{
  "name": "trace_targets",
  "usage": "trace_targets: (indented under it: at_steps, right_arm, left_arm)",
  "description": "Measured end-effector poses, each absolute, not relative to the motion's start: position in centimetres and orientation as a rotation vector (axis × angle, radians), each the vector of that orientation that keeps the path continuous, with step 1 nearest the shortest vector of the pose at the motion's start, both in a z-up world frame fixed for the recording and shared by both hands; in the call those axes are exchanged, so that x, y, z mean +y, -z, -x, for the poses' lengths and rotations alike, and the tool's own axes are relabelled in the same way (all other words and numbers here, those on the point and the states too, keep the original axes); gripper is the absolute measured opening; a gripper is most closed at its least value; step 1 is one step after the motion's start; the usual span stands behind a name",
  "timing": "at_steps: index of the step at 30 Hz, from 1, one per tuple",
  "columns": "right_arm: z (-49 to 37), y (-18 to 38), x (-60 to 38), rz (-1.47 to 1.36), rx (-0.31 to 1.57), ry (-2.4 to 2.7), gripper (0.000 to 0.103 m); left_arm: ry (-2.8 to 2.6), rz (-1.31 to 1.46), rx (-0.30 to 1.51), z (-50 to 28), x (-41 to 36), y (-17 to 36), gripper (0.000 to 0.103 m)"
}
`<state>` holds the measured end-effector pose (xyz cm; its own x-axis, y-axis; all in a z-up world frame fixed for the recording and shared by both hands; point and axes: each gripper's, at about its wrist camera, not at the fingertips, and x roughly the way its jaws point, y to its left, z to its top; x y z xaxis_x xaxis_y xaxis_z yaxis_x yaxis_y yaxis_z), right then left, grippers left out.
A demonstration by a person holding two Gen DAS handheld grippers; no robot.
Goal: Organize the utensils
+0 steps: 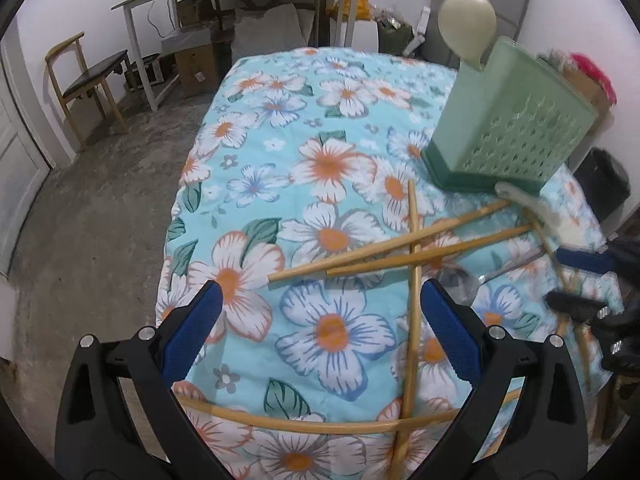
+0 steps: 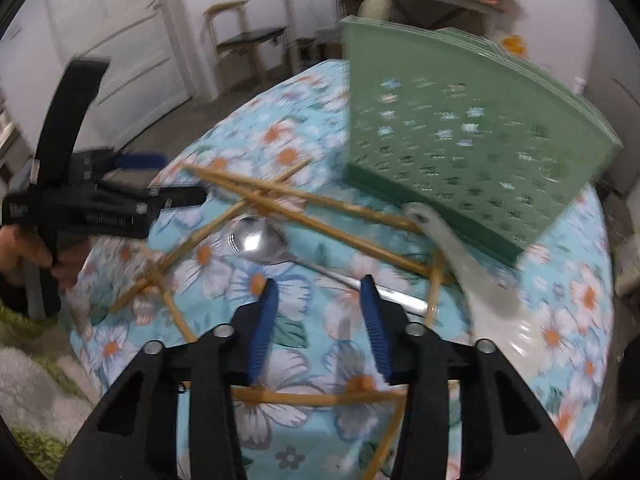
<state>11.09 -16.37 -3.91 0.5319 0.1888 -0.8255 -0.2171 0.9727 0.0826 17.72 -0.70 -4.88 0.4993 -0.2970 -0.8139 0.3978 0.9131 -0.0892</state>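
Left wrist view only: cream spoon (image 1: 467, 20) standing bowl-up in the green perforated holder (image 1: 516, 120), far ahead and right of the left claw (image 1: 320, 328). No other contents visible in the holder.

Left claw jaws spread wide, nothing between the pads; floral cloth (image 1: 328, 184) below. One chopstick (image 1: 412, 300) runs just inside its right finger, another chopstick pair (image 1: 400, 248) crosses ahead of the tips.

Right wrist view only: full metal spoon (image 2: 260, 240), bowl ahead-left of the right claw (image 2: 320, 320), handle running back under the right finger. White ladle-type spoon (image 2: 472, 276) lies to the right of that claw, handle end touching the holder's base. Scattered chopsticks (image 2: 304, 208) ahead, holder (image 2: 472, 140) ahead-right, blurred.

Right claw jaws partly spread, gripping nothing.

No legible writing; frames blurred.
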Motion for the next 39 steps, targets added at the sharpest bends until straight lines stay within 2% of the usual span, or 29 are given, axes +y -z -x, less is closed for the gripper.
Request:
trace_targets:
  at_steps: [2,11,12,17,19,21,28,34,39]
  right_arm:
    - [-11.7,4.4,-15.6,0.074,0.999,-0.289,0.035]
    - [-14.8,6.7,-12.0,0.252,1.035,-0.434,0.035]
    - [-15.2,7.0,-11.5,0.268,1.038,-0.445,0.036]
    - [-16.4,8.1,-10.1,0.312,1.034,-0.442,0.04]
    - [-16.5,8.1,-10.1,0.32,1.031,-0.438,0.04]
    - [-16.2,7.9,-10.1,0.312,1.035,-0.435,0.04]
    - [-15.4,7.0,-12.0,0.188,1.077,-0.457,0.04]
    - [-13.3,5.6,-14.2,0.062,1.035,-0.468,0.04]
    - [-10.6,4.5,-18.6,-0.116,1.001,-0.384,0.047]
  left_arm:
    - [0.413,-0.09,0.954,-17.8,-0.3,4.7,0.096]
    - [0.408,0.009,0.913,-18.3,1.2,4.1,0.094]
    - [0.409,0.019,0.905,-18.2,1.4,4.0,0.092]
    - [0.432,0.095,0.881,-18.0,2.5,3.7,0.069]
    - [0.463,0.126,0.875,-17.7,2.7,3.6,0.056]
    - [0.512,0.157,0.869,-17.3,2.8,3.4,0.05]
    - [0.81,0.291,0.902,-15.4,0.7,3.3,0.039]
    - [0.849,0.268,1.047,-15.4,-2.5,5.3,0.036]
    - [0.806,0.221,1.153,-15.6,-4.7,6.7,0.036]
